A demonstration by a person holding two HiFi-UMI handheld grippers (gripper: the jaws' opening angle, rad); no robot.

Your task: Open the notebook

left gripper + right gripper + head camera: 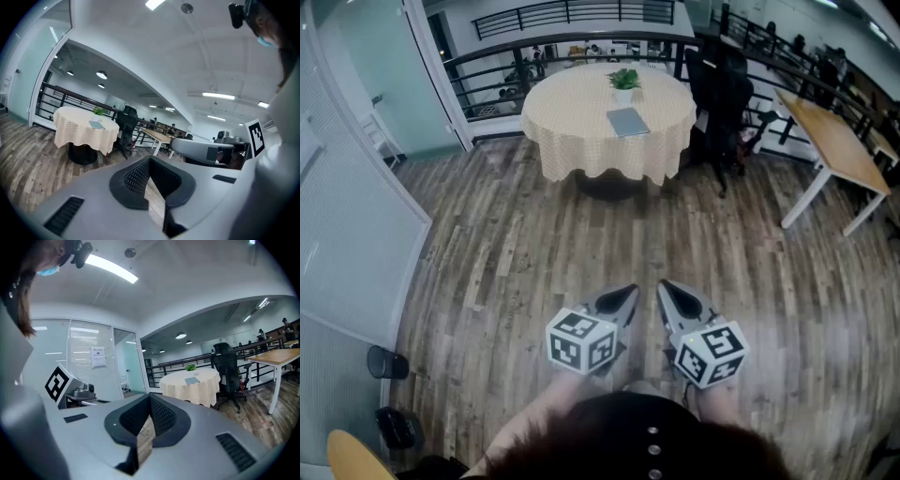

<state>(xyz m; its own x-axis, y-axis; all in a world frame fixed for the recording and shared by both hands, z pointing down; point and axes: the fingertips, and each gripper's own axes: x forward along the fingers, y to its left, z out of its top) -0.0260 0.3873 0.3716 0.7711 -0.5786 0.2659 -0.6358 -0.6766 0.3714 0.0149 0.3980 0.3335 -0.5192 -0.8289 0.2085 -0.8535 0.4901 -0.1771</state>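
Notebook (pixel 628 122) near centre of round table (pixel 572 155), well apart from left gripper (pixel 630 292) and right gripper (pixel 666 287); both jaw pairs pressed together, empty.

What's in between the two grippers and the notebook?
Head view: only bare wooden floor, up to the round table where the notebook lies.

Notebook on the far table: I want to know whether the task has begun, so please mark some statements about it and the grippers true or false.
1. The notebook lies closed on the round table. True.
2. The left gripper grips the notebook. False: it is empty, jaws together, far from the round table.
3. A potted plant stands beyond the notebook. True.
4. The right gripper is wide open. False: its jaws are shut on nothing.
5. The round table is bare wood. False: a checked cloth covers it.
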